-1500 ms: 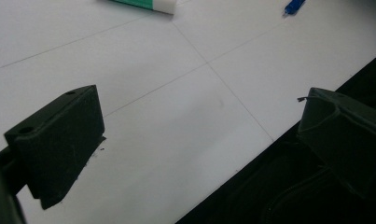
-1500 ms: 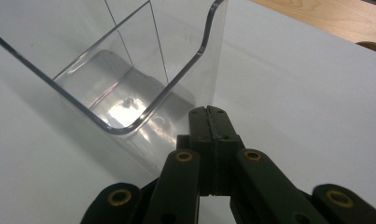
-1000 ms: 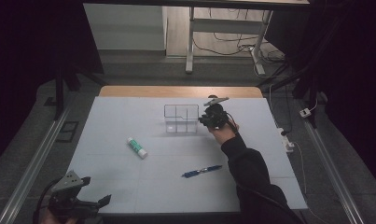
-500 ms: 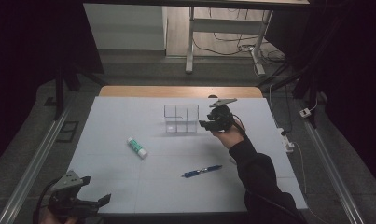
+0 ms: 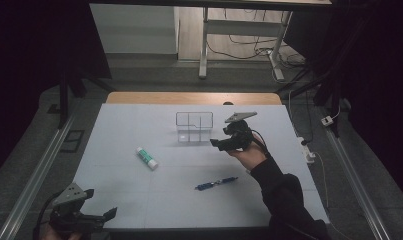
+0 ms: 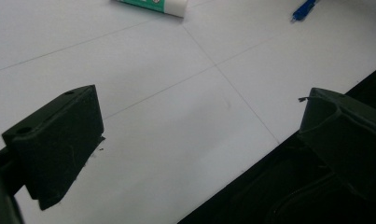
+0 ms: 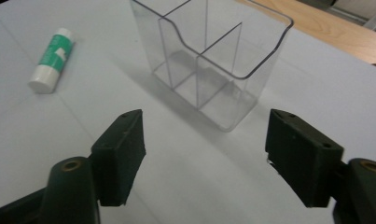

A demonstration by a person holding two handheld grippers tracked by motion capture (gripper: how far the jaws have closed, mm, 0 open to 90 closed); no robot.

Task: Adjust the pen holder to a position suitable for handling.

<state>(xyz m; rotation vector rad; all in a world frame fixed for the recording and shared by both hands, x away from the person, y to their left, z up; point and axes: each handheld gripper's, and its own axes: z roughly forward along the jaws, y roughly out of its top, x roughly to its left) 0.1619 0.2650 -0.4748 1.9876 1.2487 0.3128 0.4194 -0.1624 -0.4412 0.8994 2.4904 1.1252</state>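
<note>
**A:** Item one, please: the clear organiser.

**B:** I list the clear organiser point(image 5: 194, 127) upright on the white table point(image 5: 139, 195), towards its far edge. I count inner walls splitting it into compartments, and I see nothing inside them in the right gripper view point(image 7: 213, 70).

**A:** Item two, the right gripper?

**B:** I hold the right gripper point(image 5: 218, 144) just to the right of the organiser, near it but not touching. Its jaws have just been opening and stand wide apart, with nothing between them; in its own view point(image 7: 204, 158) the organiser sits beyond the tips.

**A:** Item three, the left gripper?

**B:** I keep the left gripper point(image 5: 106, 215) well apart from the organiser, at the table's near left corner. Its jaws are spread point(image 6: 195, 135), gripping nothing, over bare table and the near edge.

**A:** Loose items?

**B:** One glue stick point(image 5: 146, 158), white with a green label, lying flat to the near left of the organiser. One blue pen point(image 5: 216, 183), lying flat nearer to me than the organiser, a little to its right. Neither touches it or either gripper.
</note>
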